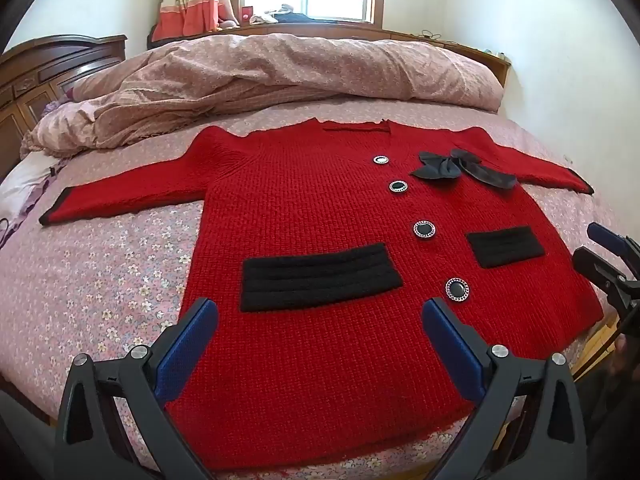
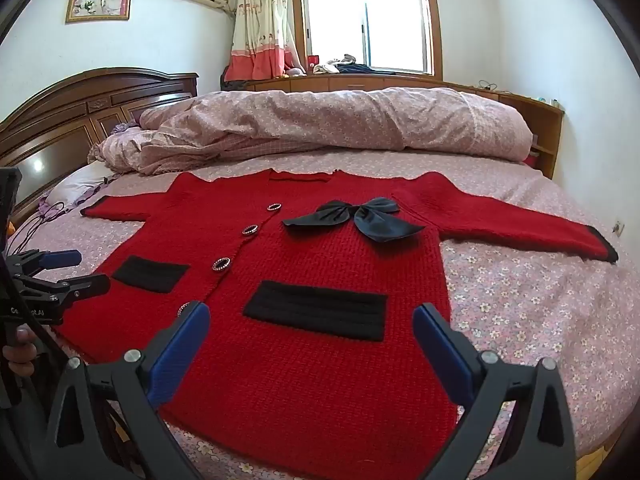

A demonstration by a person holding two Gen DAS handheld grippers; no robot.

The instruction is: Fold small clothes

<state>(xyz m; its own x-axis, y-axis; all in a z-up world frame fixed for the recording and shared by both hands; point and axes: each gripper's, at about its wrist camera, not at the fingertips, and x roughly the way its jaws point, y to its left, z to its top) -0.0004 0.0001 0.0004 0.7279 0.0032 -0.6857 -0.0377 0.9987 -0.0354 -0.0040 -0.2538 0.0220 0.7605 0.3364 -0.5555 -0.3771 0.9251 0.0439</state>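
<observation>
A small red knit cardigan [image 1: 320, 208] lies flat and face up on the bed, both sleeves spread out; it also shows in the right wrist view [image 2: 320, 248]. It has two black pockets, several round buttons and a black bow [image 2: 356, 220] near the collar. My left gripper [image 1: 320, 316] is open and empty above the hem on the left half. My right gripper [image 2: 312, 320] is open and empty above the hem on the right half. Each gripper shows at the edge of the other's view, the right one [image 1: 600, 252] and the left one [image 2: 72, 268].
A pink floral sheet [image 1: 100, 280] covers the bed. A rolled quilt [image 2: 340, 124] lies across the far side. A dark wooden headboard [image 2: 80, 116] stands at left, a wooden shelf [image 2: 544, 128] at right. The bed's near edge is just under the grippers.
</observation>
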